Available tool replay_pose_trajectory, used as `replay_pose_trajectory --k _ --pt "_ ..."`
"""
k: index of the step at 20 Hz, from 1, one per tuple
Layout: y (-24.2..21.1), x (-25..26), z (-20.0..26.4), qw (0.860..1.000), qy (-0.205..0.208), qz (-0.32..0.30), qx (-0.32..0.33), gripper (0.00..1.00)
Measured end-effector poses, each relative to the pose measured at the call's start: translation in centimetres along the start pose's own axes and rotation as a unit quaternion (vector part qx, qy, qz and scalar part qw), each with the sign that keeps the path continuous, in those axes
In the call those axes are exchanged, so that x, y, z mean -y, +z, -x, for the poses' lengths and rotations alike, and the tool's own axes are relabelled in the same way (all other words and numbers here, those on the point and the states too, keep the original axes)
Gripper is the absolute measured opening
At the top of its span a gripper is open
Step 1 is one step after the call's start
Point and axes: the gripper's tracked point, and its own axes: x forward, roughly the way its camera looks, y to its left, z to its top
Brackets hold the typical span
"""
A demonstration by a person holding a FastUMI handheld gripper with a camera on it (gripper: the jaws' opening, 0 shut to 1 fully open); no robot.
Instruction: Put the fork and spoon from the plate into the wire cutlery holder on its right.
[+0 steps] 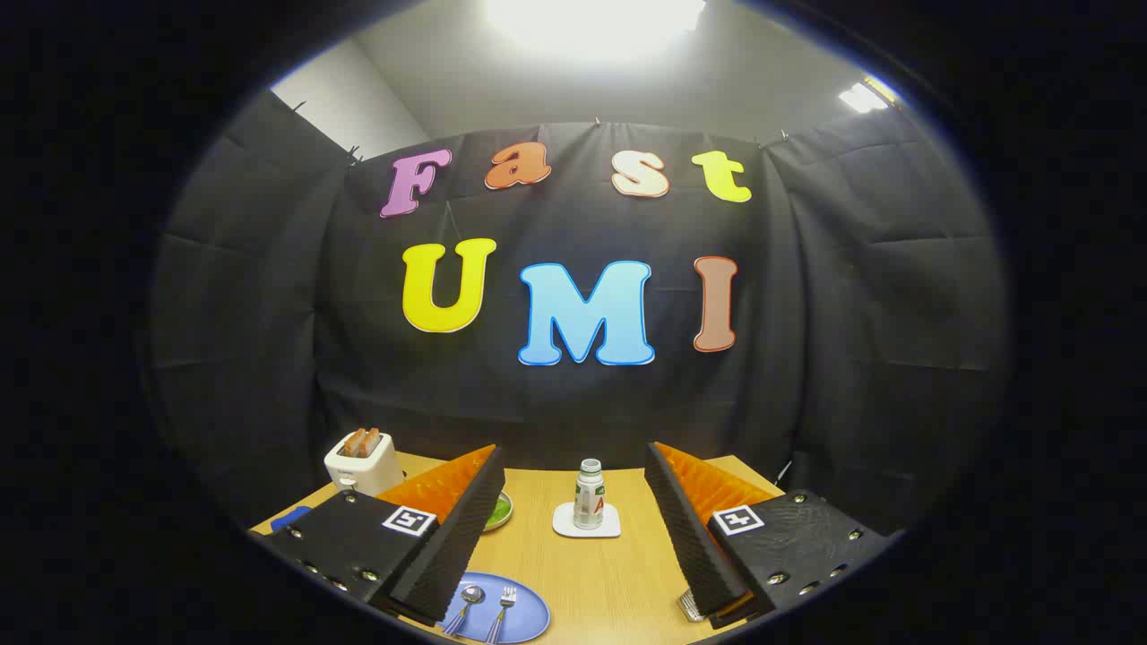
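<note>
A blue plate (pixel 529 616) lies on the wooden table (pixel 591 573), just inside my left finger. On it rest a spoon (pixel 467 598) and a fork (pixel 504 602), side by side, heads pointing away from me. A corner of the wire cutlery holder (pixel 690 607) peeks out under my right finger. My gripper (pixel 573 466) hangs above the table, open wide, with nothing between its fingers.
A small bottle (pixel 589 494) stands on a white coaster (pixel 587 526) ahead between the fingers. A white toaster (pixel 363 461) with toast sits at the far left. A green dish (pixel 500 511) shows beside the left finger, and a blue object (pixel 288 518) lies at the table's left edge.
</note>
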Motion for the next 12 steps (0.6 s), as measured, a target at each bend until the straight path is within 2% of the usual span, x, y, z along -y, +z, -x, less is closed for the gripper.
replay_pose_trajectory --k 12 --pt "-0.68 -0.28 -0.81 1.000 0.000 -0.003 -0.007 0.97"
